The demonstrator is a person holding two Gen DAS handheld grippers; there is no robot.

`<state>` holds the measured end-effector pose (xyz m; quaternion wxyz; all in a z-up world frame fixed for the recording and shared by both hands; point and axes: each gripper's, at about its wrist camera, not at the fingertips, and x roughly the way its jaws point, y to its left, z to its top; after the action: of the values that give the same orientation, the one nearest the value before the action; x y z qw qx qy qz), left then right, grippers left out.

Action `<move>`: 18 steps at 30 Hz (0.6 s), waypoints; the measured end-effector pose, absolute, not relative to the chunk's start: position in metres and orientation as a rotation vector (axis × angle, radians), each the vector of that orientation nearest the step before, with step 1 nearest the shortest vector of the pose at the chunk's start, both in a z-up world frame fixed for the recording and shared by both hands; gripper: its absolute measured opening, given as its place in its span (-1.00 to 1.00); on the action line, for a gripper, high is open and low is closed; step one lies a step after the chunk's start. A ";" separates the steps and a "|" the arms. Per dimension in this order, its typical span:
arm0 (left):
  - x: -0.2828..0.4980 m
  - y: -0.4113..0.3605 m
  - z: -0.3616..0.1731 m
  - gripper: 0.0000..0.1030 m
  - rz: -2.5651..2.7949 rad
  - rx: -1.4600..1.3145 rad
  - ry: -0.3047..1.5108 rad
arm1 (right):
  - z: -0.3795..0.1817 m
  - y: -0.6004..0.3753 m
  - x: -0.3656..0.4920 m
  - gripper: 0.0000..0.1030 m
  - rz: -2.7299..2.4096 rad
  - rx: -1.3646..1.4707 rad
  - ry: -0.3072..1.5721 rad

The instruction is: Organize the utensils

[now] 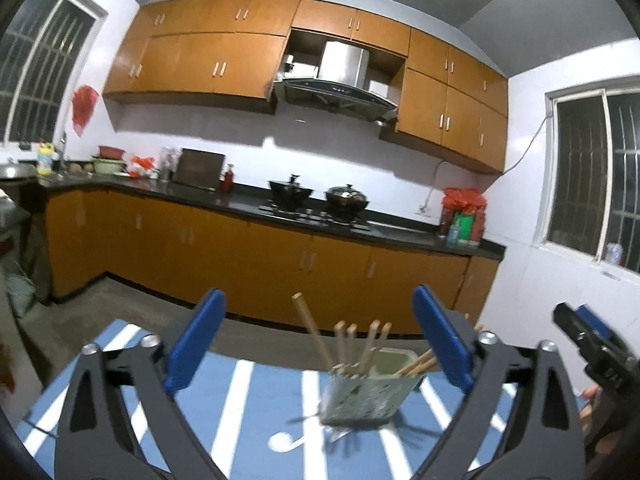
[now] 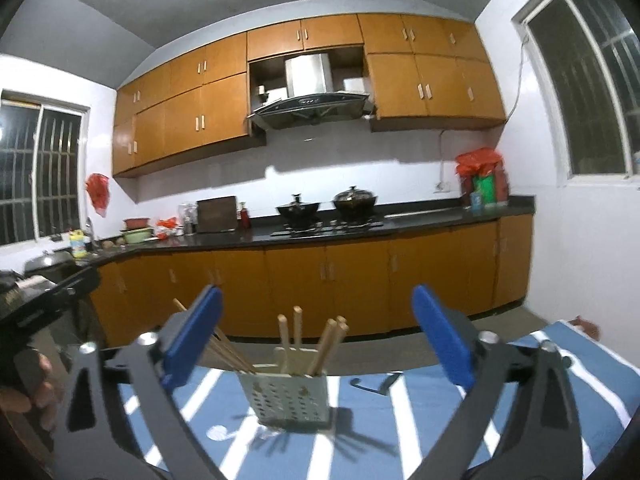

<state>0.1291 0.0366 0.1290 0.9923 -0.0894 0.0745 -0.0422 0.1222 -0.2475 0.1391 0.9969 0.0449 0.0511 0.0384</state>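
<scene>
A kitchen seen from two hand-held grippers, both pointing roughly level over a worktop [image 1: 256, 400] covered in a blue cloth with white stripes; the left gripper [image 1: 318, 338] has its blue-padded jaws spread wide with nothing between the pads; the right gripper [image 2: 318, 338] likewise stands wide and grips nothing.

On the cloth stands a pale green perforated holder [image 1: 370, 394], upright, just beyond both sets of jaws; wooden chopsticks [image 1: 362, 344] stick out of its top, some nearly upright, some leaning outward to the sides; in the left view the holder sits right of centre, in the right view it sits near the middle, between the two blue pads but farther off and untouched.

The right gripper's black body shows at the right edge of the left view; a hand [image 2: 28, 392] holding the left gripper shows at the left edge of the right view.

Behind the worktop runs a row of orange-brown cupboards [image 2: 320, 272] under a dark counter [image 2: 320, 230]; two black lidded pots [image 2: 326, 204] sit on a stove beneath a range hood [image 2: 310, 106]; more orange-brown cupboards hang above; barred windows [image 2: 40, 172] appear on both side walls.
</scene>
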 end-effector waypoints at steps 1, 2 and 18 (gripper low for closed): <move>0.125 0.038 0.125 0.94 -0.074 -0.169 0.153 | 0.135 -0.247 0.117 0.92 0.065 0.085 0.103; 0.120 0.037 0.121 0.97 -0.064 -0.159 0.158 | 0.130 -0.246 0.111 0.92 0.050 0.078 0.110; 0.071 0.013 0.040 0.97 -0.032 -0.010 0.302 | 0.050 -0.227 0.068 0.92 0.030 0.004 0.272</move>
<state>0.0707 0.0128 0.0402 0.9885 -0.0052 0.1504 -0.0158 0.0682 -0.2271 0.0496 0.9907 0.0020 0.1354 0.0151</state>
